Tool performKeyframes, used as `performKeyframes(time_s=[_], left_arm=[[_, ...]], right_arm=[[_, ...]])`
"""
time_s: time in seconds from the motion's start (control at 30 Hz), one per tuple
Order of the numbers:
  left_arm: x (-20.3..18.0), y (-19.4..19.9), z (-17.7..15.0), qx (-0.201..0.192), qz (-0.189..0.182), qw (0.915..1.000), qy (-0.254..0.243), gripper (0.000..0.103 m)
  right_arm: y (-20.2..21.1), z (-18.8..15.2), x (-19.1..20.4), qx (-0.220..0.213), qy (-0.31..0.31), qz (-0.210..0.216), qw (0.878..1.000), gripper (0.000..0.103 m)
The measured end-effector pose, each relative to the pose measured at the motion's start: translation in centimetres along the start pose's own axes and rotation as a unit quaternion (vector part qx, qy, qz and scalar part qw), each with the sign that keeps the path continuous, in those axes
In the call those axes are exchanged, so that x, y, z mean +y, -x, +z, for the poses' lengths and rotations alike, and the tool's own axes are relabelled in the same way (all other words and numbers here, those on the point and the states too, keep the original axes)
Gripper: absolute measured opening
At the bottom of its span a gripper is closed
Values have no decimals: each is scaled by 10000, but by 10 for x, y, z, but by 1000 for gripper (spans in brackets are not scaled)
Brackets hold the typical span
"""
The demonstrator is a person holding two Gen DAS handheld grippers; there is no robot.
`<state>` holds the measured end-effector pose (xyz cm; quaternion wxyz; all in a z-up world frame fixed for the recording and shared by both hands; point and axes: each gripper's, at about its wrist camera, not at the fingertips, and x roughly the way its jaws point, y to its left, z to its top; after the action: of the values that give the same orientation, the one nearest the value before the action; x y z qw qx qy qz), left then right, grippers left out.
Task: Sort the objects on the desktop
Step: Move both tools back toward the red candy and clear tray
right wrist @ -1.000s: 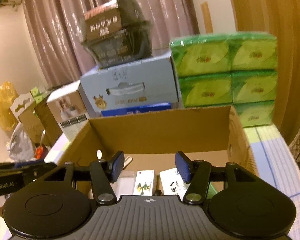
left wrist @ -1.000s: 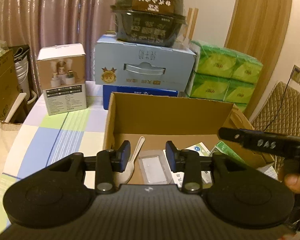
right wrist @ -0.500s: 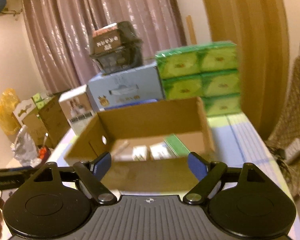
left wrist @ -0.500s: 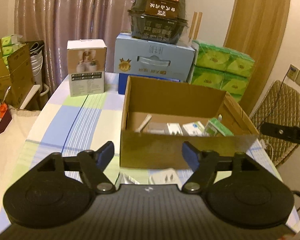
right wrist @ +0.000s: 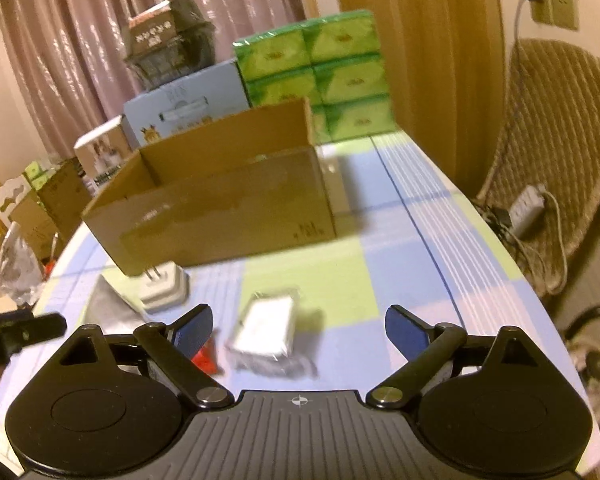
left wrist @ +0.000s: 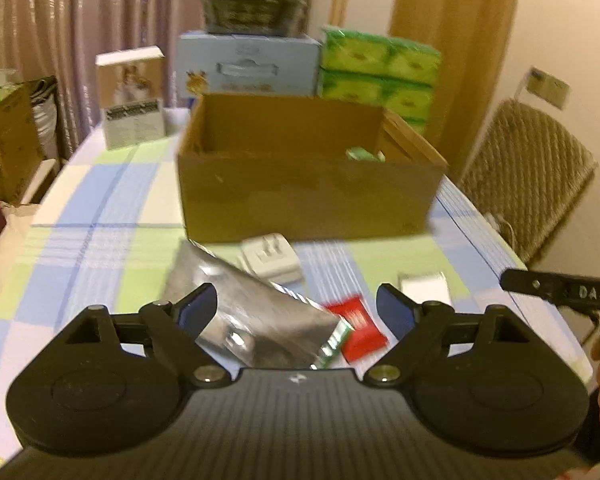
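Jaws on left gripper (left wrist: 296, 306) and right gripper (right wrist: 299, 328) are opening — nothing between them — above silver pouch (left wrist: 256, 312).

You are in a lived-in home room: a table (left wrist: 100, 208) under a pastel checked cloth, mauve curtains (left wrist: 80, 20) behind it, a wicker chair (right wrist: 556, 152) by a wall socket (right wrist: 552, 8), and household stock piled at the far edge, green tissue packs (left wrist: 376, 68) among it.

Wicker chair (right wrist: 556, 128) beside table; curtain (left wrist: 80, 20) behind.
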<state>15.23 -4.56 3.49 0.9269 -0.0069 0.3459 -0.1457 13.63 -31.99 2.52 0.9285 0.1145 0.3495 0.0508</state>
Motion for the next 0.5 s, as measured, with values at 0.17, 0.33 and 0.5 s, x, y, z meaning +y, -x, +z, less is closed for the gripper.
performKeyframes(time_s=[0.17,0.33,0.5], left_arm=[[-17,-4,-24,40,-79,9998,-198,84],[-23,-8,-40,136,-166,9996,-165,84],[-31,-14,-54,222,-341,9989,-244,81]], right_arm=[[7,-13,-15,20,-232,-110,9997,91],[8,-21,-16,1,-264,-120,9996,92],[4,-30,-15,-148,-279,-101,9994,93]])
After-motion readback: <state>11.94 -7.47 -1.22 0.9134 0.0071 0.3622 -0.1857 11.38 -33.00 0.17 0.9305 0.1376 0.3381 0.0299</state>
